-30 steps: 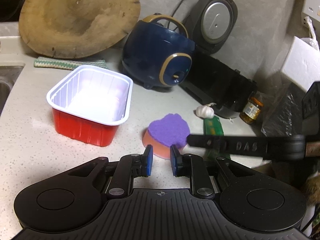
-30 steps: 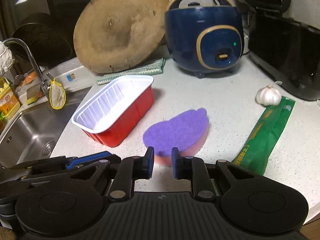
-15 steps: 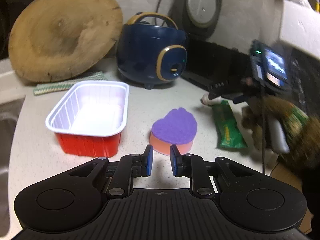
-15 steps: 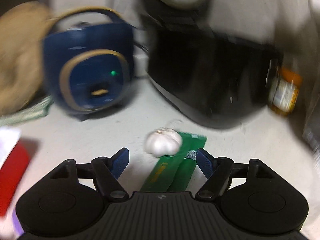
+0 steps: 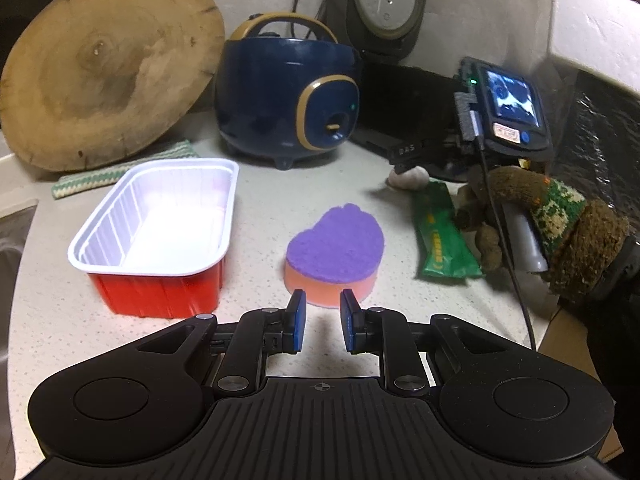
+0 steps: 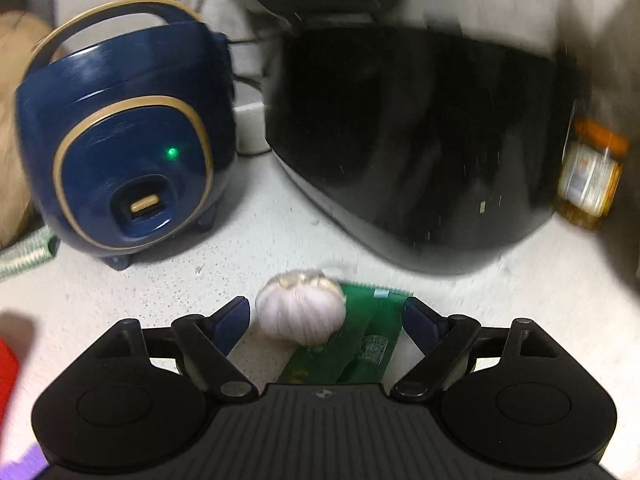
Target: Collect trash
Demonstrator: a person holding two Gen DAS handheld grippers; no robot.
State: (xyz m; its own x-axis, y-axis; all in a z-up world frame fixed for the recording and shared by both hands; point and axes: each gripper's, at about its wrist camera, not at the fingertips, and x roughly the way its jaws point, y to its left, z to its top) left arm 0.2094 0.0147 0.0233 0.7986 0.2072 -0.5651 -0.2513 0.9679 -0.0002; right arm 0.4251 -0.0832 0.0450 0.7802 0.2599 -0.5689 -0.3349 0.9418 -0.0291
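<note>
So the right gripper (image 6: 326, 316) has its jaws spread wide, they've just been opening up, and nothing is pinched. A garlic bulb (image 6: 301, 312) and the top end of a green wrapper (image 6: 360, 344) sit between the blue pads, with gaps on both sides. The bulb is resting on the wrapper's corner. Just past them are a navy rice cooker (image 6: 120, 152), a big black appliance (image 6: 416, 148) and a small jar (image 6: 592, 176).

The left gripper (image 5: 322, 324) has its pads only slightly apart, holding nothing, hovering right in front of a purple-topped sponge (image 5: 335, 248). A red tray with a white inside (image 5: 160, 232) is off to its left. A gloved hand (image 5: 540, 232) holds the right tool beside the wrapper.
</note>
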